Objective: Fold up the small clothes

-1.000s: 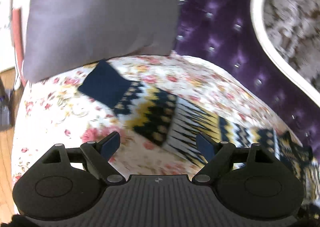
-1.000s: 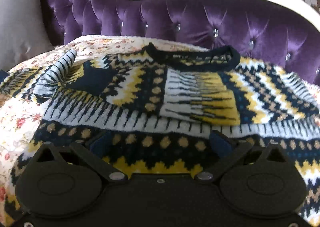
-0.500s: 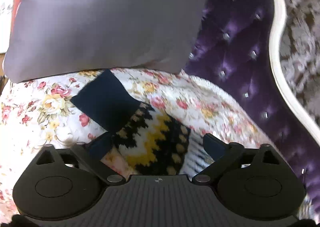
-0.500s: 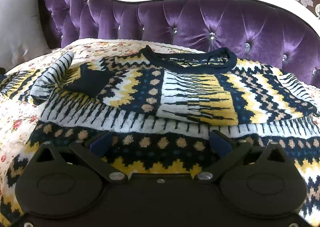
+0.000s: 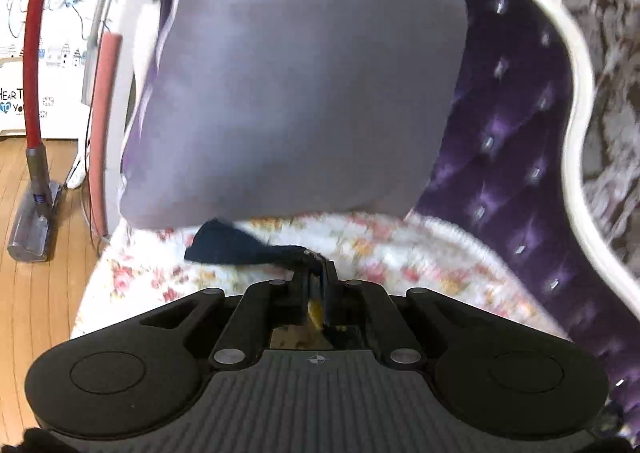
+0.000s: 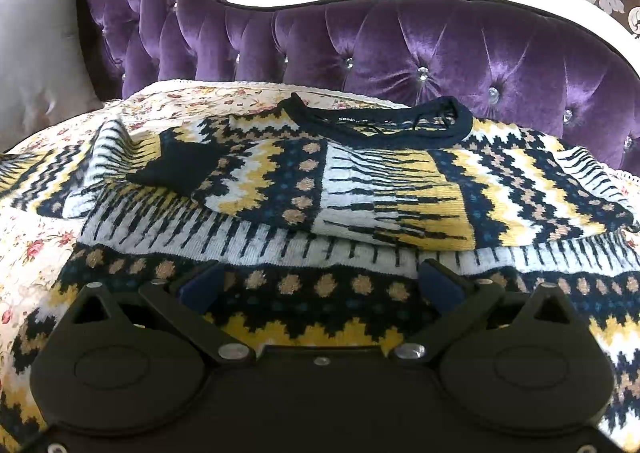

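Observation:
A patterned knit sweater (image 6: 360, 189) in navy, yellow and white lies flat on the floral cover (image 6: 36, 253) of a purple sofa, one sleeve folded across its chest. My right gripper (image 6: 320, 281) stands open just above the sweater's lower half, nothing between its fingers. In the left wrist view my left gripper (image 5: 316, 273) is shut on the other sleeve near its navy cuff (image 5: 232, 245), which sticks out ahead of the fingers over the floral cover (image 5: 400, 249). The rest of that sleeve is hidden under the gripper body.
A large grey cushion (image 5: 296, 85) leans right ahead of the left gripper at the sofa's end. The tufted purple backrest (image 6: 400, 49) with its white frame runs behind the sweater. A red-handled vacuum (image 5: 32, 125) stands on the wooden floor to the left.
The left gripper went from open around the sleeve to shut on it, and it moved toward the grey cushion while lifting a little. The right gripper stayed put and open.

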The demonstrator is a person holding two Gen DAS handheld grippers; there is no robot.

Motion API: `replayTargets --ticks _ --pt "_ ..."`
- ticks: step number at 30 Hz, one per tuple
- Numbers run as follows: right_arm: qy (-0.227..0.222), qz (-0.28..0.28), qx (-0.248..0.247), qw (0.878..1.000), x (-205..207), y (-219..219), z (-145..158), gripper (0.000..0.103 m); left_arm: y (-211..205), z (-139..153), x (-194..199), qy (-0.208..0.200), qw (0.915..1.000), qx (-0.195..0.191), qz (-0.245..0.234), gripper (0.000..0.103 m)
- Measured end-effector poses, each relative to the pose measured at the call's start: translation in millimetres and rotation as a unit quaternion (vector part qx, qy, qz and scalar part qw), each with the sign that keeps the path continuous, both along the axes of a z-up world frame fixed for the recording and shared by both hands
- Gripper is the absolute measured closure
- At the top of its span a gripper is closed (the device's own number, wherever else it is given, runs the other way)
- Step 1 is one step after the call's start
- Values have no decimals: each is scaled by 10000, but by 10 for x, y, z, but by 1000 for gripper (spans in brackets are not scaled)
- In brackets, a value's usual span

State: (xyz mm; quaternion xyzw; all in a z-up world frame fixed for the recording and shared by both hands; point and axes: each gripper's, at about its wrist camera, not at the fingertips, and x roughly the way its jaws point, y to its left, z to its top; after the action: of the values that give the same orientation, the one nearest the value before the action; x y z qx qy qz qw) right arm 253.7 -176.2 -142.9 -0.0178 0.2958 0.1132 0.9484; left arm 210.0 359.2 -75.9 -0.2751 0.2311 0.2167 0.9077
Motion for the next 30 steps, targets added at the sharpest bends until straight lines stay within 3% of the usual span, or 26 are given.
replayTargets --ticks 7,11,14,19,21,22,24,25,26,30 --pt "1 -5 33 10000 -5 -4 1 0 -592 933 12 -903 9922 564 -645 97" --pt "12 -10 100 9999 -2 -17 8 0 -1321 1413 254 -1417 9761 857 -1408 97" --pt "35 -7 208 9998 11 -41 17 0 -1942 1605 473 -1598 9605 936 -2076 97" --pt "109 1 717 9974 9 -220 133 1 -2961 1483 878 -1475 9385 732 -3035 96" --pt "-75 -99 818 9966 -80 -347 243 1 -3343 1306 1015 -1301 9299 583 -3390 95" --pt "-129 -138 858 9961 -117 -420 290 1 -3532 1174 1086 -1199 9213 460 -3670 93" --pt "-141 -233 892 9956 -178 -570 355 1 -3838 959 1183 -894 9081 282 -4080 83" --pt "-141 -279 875 9957 -198 -630 370 1 -3988 840 1192 -715 9018 235 -4256 69" --pt "-124 -331 849 9958 -214 -692 373 1 -4086 756 1204 -627 8968 222 -4373 63" --pt "89 -608 987 9932 -214 -948 322 1 -4218 604 1090 -570 8877 329 -4557 58"
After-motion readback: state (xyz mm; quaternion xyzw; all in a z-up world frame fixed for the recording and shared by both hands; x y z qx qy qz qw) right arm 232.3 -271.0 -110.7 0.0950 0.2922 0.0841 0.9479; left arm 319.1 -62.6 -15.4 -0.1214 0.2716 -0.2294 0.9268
